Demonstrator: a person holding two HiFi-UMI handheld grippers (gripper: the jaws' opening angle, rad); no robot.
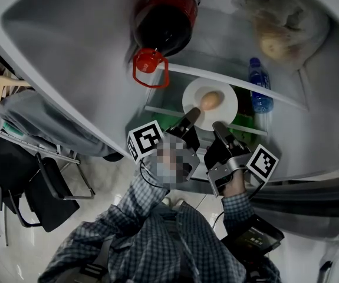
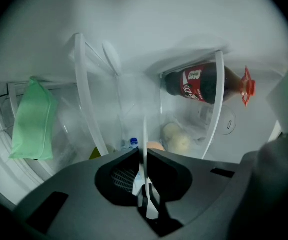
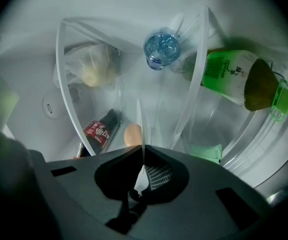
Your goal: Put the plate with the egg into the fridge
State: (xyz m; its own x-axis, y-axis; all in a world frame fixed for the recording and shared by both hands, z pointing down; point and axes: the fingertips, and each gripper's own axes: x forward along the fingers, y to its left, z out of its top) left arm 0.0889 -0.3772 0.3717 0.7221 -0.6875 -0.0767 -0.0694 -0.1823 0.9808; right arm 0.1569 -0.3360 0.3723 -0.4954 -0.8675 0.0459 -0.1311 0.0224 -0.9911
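A white plate [image 1: 223,102] with a brown egg [image 1: 210,100] on it is inside the open fridge, over a glass shelf [image 1: 157,109]. Both grippers hold its near rim. My left gripper [image 1: 191,120] is shut on the rim at the left, and my right gripper [image 1: 220,128] is shut on it just to the right. In the left gripper view the plate [image 2: 145,134] shows edge-on as a thin white line between the jaws, with the egg [image 2: 155,145] peeking over. The right gripper view shows the same thin plate [image 3: 139,124] and the egg [image 3: 132,134]. Whether the plate rests on the shelf I cannot tell.
A cola bottle [image 1: 166,22] with a red cap lies on the shelf above. A blue-capped water bottle [image 1: 260,87] stands to the right, with a plastic bag of food [image 1: 281,31] beyond it. A green tea bottle [image 3: 239,79] and a green packet [image 2: 31,119] sit in the door racks.
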